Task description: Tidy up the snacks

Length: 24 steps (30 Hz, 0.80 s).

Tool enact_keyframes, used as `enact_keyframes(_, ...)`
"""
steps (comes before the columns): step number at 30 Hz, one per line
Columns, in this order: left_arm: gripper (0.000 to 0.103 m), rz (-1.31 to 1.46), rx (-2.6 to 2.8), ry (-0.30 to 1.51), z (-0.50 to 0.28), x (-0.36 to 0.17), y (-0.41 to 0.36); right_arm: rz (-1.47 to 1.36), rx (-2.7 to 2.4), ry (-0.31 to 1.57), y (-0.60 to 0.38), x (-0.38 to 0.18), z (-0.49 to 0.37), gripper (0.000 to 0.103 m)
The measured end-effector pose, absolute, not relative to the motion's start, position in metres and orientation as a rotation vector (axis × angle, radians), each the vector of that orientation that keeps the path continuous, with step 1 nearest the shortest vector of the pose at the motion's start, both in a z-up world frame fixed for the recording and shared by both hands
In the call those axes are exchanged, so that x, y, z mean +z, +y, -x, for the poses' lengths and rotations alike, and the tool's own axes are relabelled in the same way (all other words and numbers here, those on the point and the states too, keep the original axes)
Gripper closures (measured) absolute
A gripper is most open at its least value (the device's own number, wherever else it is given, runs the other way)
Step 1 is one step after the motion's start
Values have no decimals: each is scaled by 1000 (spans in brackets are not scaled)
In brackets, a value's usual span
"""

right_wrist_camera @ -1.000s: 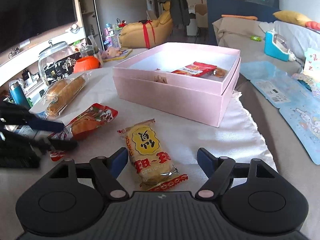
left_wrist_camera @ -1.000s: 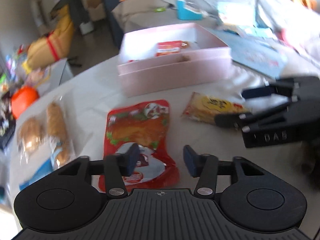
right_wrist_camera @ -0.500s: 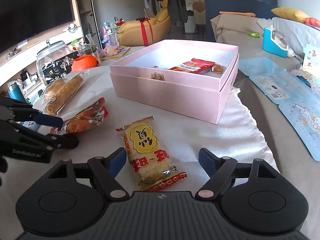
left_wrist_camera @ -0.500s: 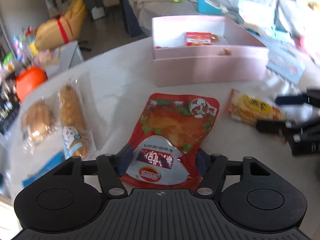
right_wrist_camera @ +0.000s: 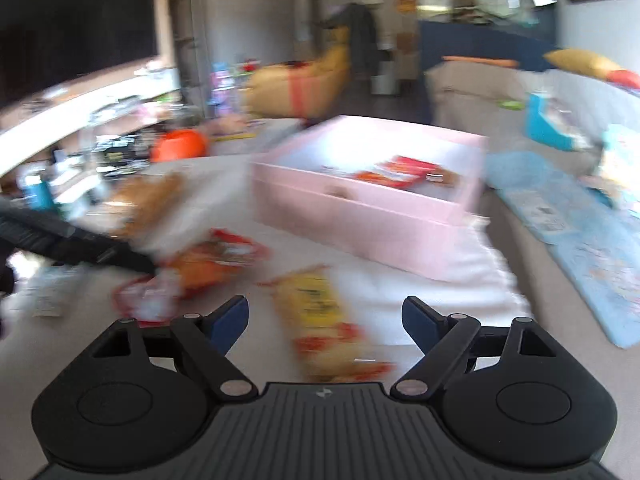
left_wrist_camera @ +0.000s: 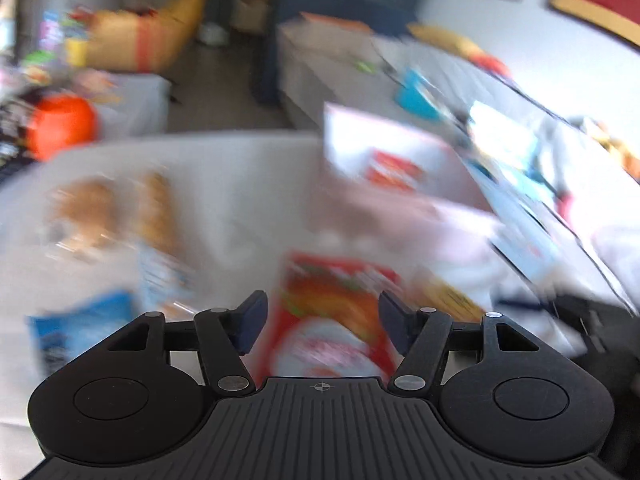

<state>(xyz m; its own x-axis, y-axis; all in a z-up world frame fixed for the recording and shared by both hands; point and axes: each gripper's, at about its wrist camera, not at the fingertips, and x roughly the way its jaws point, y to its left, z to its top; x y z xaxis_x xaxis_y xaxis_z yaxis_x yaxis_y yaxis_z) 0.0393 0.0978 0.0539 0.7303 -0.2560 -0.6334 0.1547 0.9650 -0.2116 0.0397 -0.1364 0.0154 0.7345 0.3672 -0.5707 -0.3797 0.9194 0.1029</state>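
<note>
Left hand-held gripper [left_wrist_camera: 322, 320] straddles the red foil snack pouch [left_wrist_camera: 334, 316] (blurred), fingers wide; right hand-held gripper [right_wrist_camera: 325, 318] gapes over the yellow wrapped cake [right_wrist_camera: 320, 312].

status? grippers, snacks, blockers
Left gripper open, astride red packet. Right gripper open, yellow packet between its fingers. Neither gripped; pink box ahead, open. Frames blurred; no blockers seen.

Pink box [right_wrist_camera: 360, 216], red pouch [left_wrist_camera: 332, 312], yellow packet [right_wrist_camera: 316, 304].
</note>
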Motion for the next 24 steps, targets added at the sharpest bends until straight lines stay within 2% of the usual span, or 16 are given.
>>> enact_keyframes(5,37,152,-27,603,-26,59,130,-125,639,869,-97,15,-64,19)
enact_keyframes(8,37,185,33,610,-17,51,147,-129,627,973,-66,8,-88,18)
enact_keyframes(11,37,236,68,632,-9,38,164,-48,554,956,-34,10,-104,17)
enact_keyframes(14,37,273,93,644,-1,29,178,13,525,954,-6,7,-116,4)
enact_keyframes(17,37,294,94,648,5,26,187,161,493,901,21,-2,-117,0)
enact_keyframes(20,37,301,76,655,9,24,188,262,510,806,25,-8,-106,0)
enact_keyframes(24,37,313,38,665,9,20,182,252,595,794,-2,-9,-103,0)
